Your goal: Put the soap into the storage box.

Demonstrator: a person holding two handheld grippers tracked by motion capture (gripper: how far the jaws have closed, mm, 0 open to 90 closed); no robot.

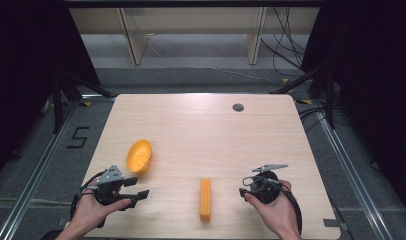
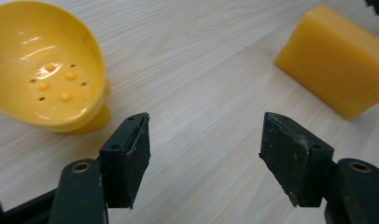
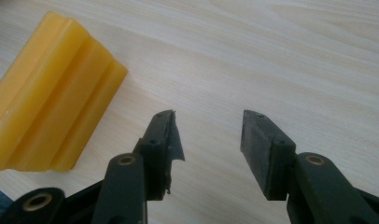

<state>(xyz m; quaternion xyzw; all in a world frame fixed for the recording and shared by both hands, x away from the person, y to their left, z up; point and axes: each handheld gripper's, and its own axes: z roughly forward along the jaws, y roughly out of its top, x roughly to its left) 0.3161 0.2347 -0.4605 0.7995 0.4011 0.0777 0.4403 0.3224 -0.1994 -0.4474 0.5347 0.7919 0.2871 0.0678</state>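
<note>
- I am looking down on a pale wooden table sitting in a dark-walled room, with grey floor, cables and frame legs beyond its far edge; a small grey disc is lying near that far edge.
- I am taking the yellow bar as my landmark: it is lying flat near the front edge of the table, its long side running away from me.
- The yellow perforated bowl is resting tipped on its side, to the left of the bar and a little farther back, well apart from it; tilted like this, its hollow is facing the left gripper view, where I can see the small holes in its bottom.
- My left gripper is hovering left of the bar and just in front of the bowl, jaws standing wide with nothing but bare wood between them; I judge it is placed there to go for either piece.
- My right gripper is hovering right of the bar, near it without touching, jaws apart and empty; in its own view the bar is lying off to the left of the jaws, so I judge I am lining up to reach for the bar from its side.
</note>
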